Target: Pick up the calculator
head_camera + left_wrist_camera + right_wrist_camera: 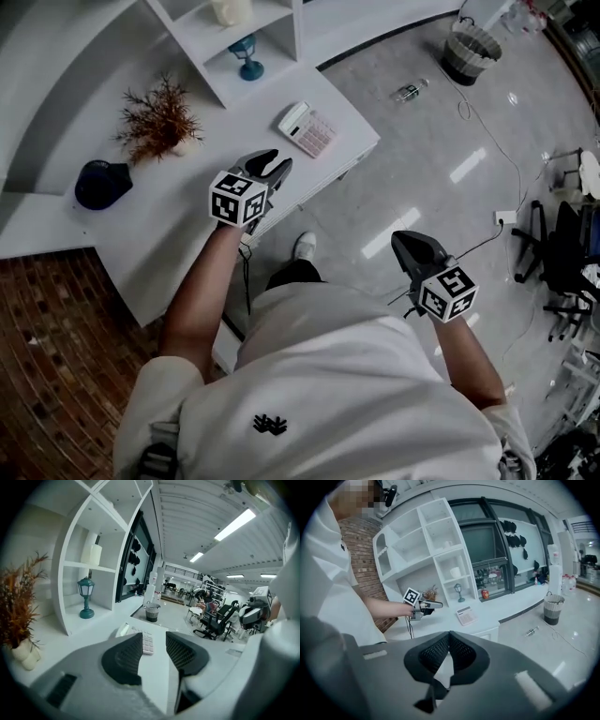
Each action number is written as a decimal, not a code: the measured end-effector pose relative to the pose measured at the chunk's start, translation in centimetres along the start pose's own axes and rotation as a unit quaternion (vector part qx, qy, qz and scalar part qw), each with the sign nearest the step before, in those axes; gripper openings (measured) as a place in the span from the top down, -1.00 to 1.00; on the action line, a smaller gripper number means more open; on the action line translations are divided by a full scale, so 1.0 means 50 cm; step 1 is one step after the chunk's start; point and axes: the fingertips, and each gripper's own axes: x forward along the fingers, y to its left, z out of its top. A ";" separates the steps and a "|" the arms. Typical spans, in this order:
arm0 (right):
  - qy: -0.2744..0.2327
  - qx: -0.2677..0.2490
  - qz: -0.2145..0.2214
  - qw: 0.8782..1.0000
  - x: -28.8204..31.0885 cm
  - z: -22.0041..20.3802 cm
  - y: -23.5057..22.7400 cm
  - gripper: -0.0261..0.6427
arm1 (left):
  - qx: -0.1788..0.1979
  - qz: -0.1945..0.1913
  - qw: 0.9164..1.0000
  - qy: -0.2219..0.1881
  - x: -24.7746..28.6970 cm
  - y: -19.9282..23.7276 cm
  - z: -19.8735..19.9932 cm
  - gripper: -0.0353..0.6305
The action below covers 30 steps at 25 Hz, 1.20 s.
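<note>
The task is judged to be at its approach stage: nothing has been lifted, and the grasp itself is not yet made. The calculator (pixel 307 129) is seen lying flat on the white worktop (pixel 178 225), close to the outer corner, untouched by either tool.

The left tongs (pixel 279 161) are held over the worktop with the jaws apart at a moderate width, and nothing is seen between them. They are pointed towards the calculator, which lies ahead of the tips, near but clearly apart from them. In the left gripper view the calculator is seen just past the jaw tips, partly hidden behind the left jaw, so that it sits a little to the left of the gap and not squarely in it. It is judged that a small correction to that side is called for, together with a further reach forward and down, before the jaws can be closed on the casing.

The right tongs (pixel 405 242) are held off the worktop, over the floor, well apart from the calculator. Their jaws are closed together at the tips, with nothing held.

What is left, then, is the whole of the pick: the last of the reach, the closing and the lift.
</note>
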 end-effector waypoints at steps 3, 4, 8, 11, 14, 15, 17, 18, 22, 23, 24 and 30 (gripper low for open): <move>0.003 0.015 -0.025 1.000 0.025 0.012 -0.011 0.89 | -0.008 -0.004 1.000 0.012 0.053 0.070 0.002 0.39; 0.005 0.020 -0.033 0.999 0.030 0.014 -0.013 0.89 | -0.011 -0.007 1.000 0.017 0.069 0.088 0.000 0.38; 0.014 0.037 -0.057 0.998 0.050 0.019 -0.031 0.89 | -0.031 -0.012 0.999 0.031 0.133 0.153 -0.010 0.33; 0.021 0.050 -0.071 0.996 0.065 0.017 -0.042 0.89 | -0.053 -0.022 0.998 0.038 0.179 0.187 -0.019 0.31; 0.028 0.060 -0.084 0.994 0.074 0.014 -0.049 0.89 | -0.070 -0.033 0.996 0.045 0.221 0.205 -0.030 0.30; 0.030 0.063 -0.088 0.994 0.075 0.013 -0.051 0.89 | -0.074 -0.037 0.996 0.045 0.233 0.209 -0.033 0.30; 0.035 0.069 -0.095 0.992 0.076 0.010 -0.055 0.89 | -0.082 -0.043 0.995 0.040 0.253 0.217 -0.032 0.29; 0.036 0.073 -0.099 0.992 0.075 0.008 -0.057 0.89 | -0.084 -0.045 0.995 0.037 0.260 0.221 -0.030 0.29; 0.042 0.080 -0.108 0.990 0.071 0.003 -0.065 0.89 | -0.087 -0.038 0.995 0.032 0.284 0.245 -0.023 0.26; 0.044 0.082 -0.109 0.990 0.070 0.001 -0.066 0.89 | -0.087 -0.038 0.995 0.034 0.289 0.248 -0.024 0.25; 0.046 0.083 -0.110 0.989 0.069 0.000 -0.068 0.89 | -0.086 -0.041 0.995 0.038 0.294 0.247 -0.027 0.25; 0.051 0.088 -0.114 0.988 0.077 -0.005 -0.084 0.89 | -0.070 -0.072 0.994 0.054 0.333 0.223 -0.031 0.33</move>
